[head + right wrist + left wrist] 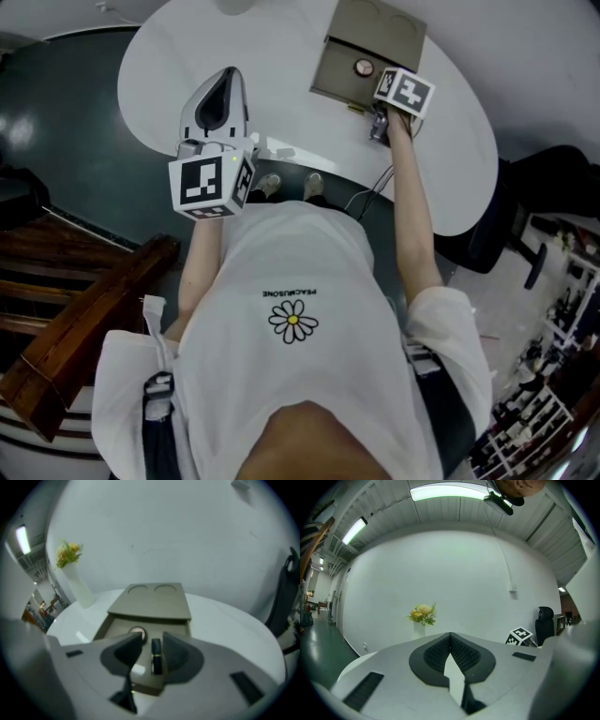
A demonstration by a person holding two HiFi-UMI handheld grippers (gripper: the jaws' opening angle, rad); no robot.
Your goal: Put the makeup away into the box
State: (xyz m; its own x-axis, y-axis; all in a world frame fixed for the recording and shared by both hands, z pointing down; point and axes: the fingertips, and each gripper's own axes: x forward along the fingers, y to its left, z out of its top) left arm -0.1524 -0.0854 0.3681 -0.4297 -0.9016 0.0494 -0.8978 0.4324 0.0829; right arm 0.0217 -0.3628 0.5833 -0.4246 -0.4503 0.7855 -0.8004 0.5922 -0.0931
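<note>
**Head view.** A person stands at a white round table [187,56]. A tan box [375,33] sits on the far side, its drawer [339,82] pulled out toward the person with a round compact [363,67] inside. The right gripper [386,105] tips down over the drawer. The left gripper [226,94] is held level over the table's left part, well apart from the box. Writing: the shirt print above a daisy [292,322], upside down from here, reads roughly "PEACMUSONE" — small, and I am not sure of every letter. The marker cubes [211,183] carry black-and-white squares only.

**Left gripper view.** The jaws are closed on each other with nothing between them. Beyond them is a vase of flowers [423,616] against the wall. No text.

**Right gripper view.** The jaws stand apart with a dark lipstick [156,657] with a gold band between them, and the pads are not pressing on it. It looks to be lying in the drawer, just beside the compact. No label is legible on the tube or box, as the picture is soft.

**Step in hand, as I judge it:** leaving the lipstick in the drawer.
- Keep the jaws wide.
- Draw the gripper up and back along its own line, so neither pad drags the tube or knocks the compact.
- Check that the tube lies flat, inside the drawer front, before anything pushes the drawer shut.
</note>
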